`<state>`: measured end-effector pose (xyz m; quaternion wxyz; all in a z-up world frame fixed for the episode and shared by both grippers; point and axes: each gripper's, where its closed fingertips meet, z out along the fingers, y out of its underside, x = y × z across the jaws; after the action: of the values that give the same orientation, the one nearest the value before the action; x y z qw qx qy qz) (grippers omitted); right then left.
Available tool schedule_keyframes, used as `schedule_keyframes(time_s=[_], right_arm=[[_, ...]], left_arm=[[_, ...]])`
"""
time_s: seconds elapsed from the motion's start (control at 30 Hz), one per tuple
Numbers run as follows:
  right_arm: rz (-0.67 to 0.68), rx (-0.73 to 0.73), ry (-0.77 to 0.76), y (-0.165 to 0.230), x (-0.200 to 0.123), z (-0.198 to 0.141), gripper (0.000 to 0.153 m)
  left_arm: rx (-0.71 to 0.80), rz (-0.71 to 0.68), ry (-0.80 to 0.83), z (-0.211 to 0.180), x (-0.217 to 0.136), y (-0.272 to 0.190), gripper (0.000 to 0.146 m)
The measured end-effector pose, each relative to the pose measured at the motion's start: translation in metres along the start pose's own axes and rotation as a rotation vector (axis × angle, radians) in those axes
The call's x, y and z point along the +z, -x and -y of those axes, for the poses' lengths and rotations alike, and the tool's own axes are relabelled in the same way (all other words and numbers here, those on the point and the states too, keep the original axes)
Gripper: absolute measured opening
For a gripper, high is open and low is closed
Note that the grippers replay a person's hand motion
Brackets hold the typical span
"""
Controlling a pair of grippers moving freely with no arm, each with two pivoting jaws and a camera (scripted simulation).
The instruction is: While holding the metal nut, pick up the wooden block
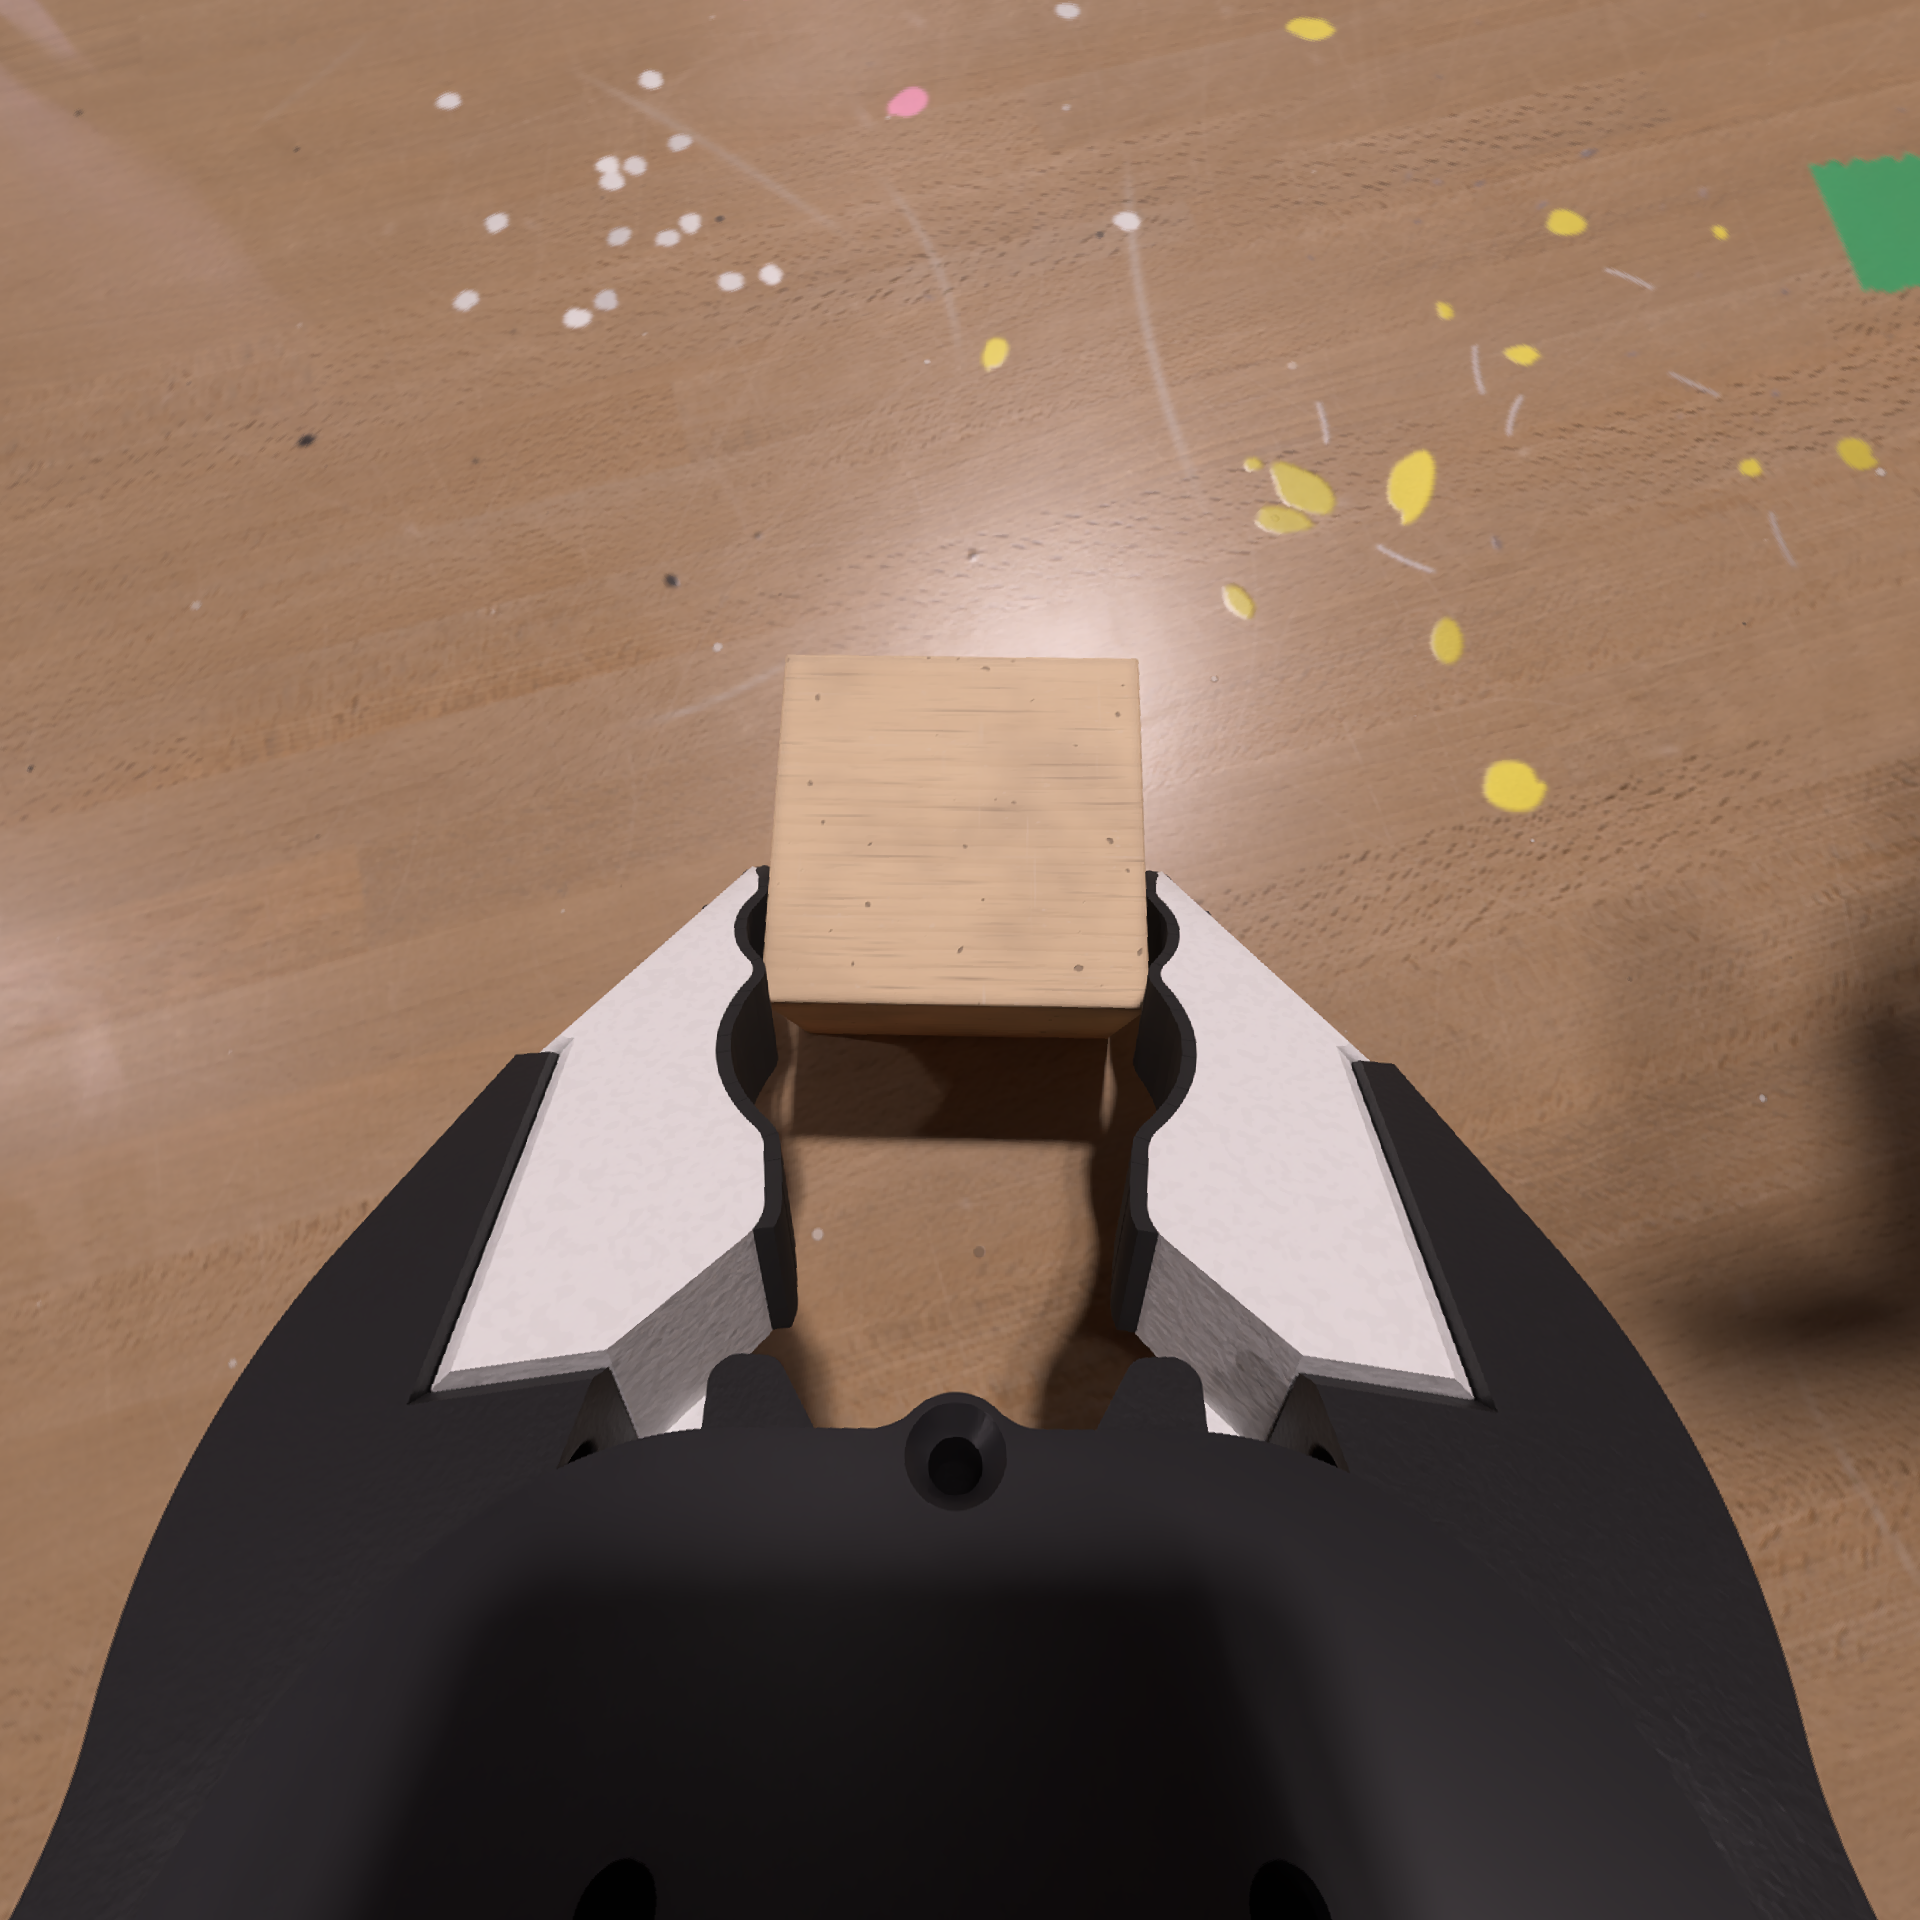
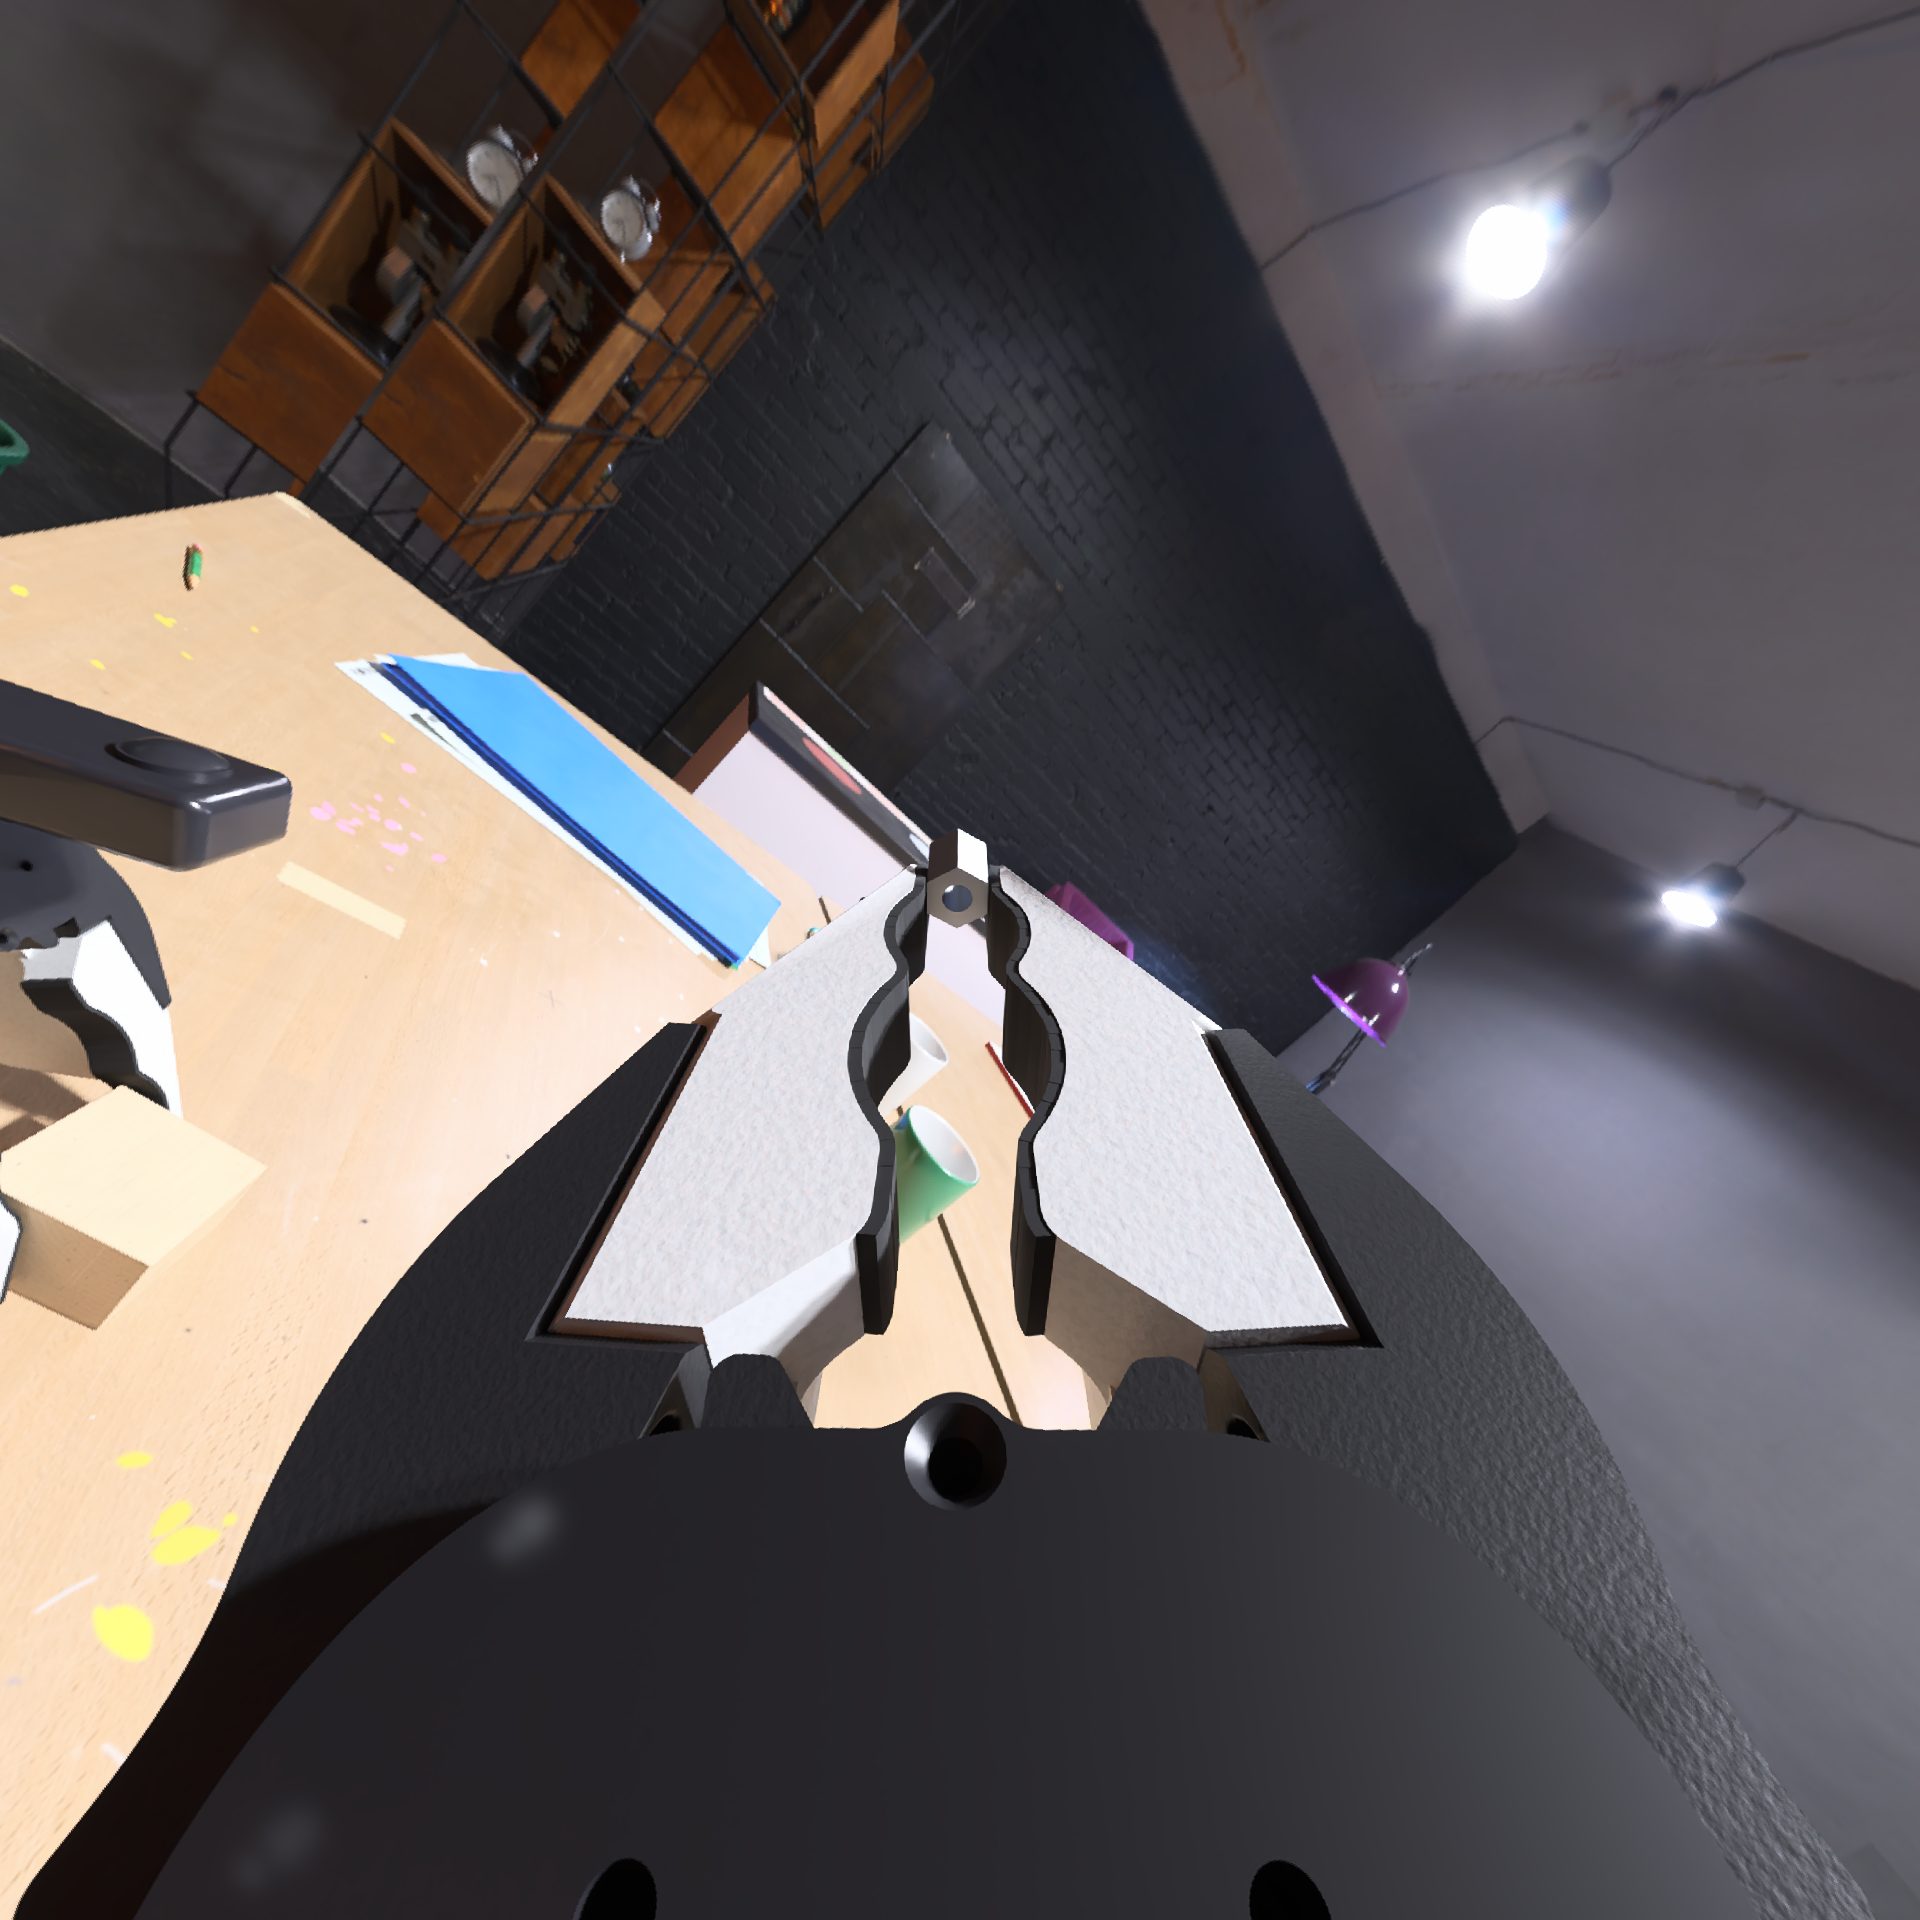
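The wooden block (image 1: 956,831) is a pale cube pinched between the fingertips of my left gripper (image 1: 956,894), which is shut on its two sides. A dark shadow lies under the block on the brown table (image 1: 416,727), so it looks held slightly above the surface. In the right wrist view the block (image 2: 114,1195) shows at the far left, with the left gripper's fingers (image 2: 104,987) around it. My right gripper (image 2: 957,896) is shut on the small hexagonal metal nut (image 2: 957,883) at its fingertips, raised above the table and tilted toward the wall.
A blue folder (image 2: 582,790) on papers lies on the table. A green cup (image 2: 930,1164) and a white cup (image 2: 925,1049) lie behind the right fingers. A green patch of tape (image 1: 1870,223) and paint spots mark the tabletop. A purple lamp (image 2: 1361,997) stands beyond the table edge.
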<state>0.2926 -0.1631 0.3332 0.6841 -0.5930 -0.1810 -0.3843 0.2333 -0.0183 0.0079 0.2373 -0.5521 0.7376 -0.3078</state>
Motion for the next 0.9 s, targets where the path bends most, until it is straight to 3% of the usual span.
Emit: schedule_keyframes(time_s=[0.27, 0.6, 0.73, 0.9], right_arm=[[-0.008, 0.018, 0.123, -0.003, 0.006, -0.024, 0.01], [-0.161, 0.094, 0.239, -0.014, 0.025, -0.049, 0.01], [-0.235, 0.145, 0.213, -0.005, 0.044, -0.048, 0.01], [-0.257, 0.094, 0.255, 0.011, 0.059, -0.052, 0.01]], left_arm=[[-0.007, -0.066, -0.09, 0.031, -0.011, -0.002, 0.069], [-0.073, -0.221, -0.419, 0.185, -0.093, 0.035, 0.069], [-0.131, -0.368, -0.524, 0.249, -0.109, 0.042, 0.069], [-0.162, -0.458, -0.62, 0.277, -0.107, 0.042, 0.069]])
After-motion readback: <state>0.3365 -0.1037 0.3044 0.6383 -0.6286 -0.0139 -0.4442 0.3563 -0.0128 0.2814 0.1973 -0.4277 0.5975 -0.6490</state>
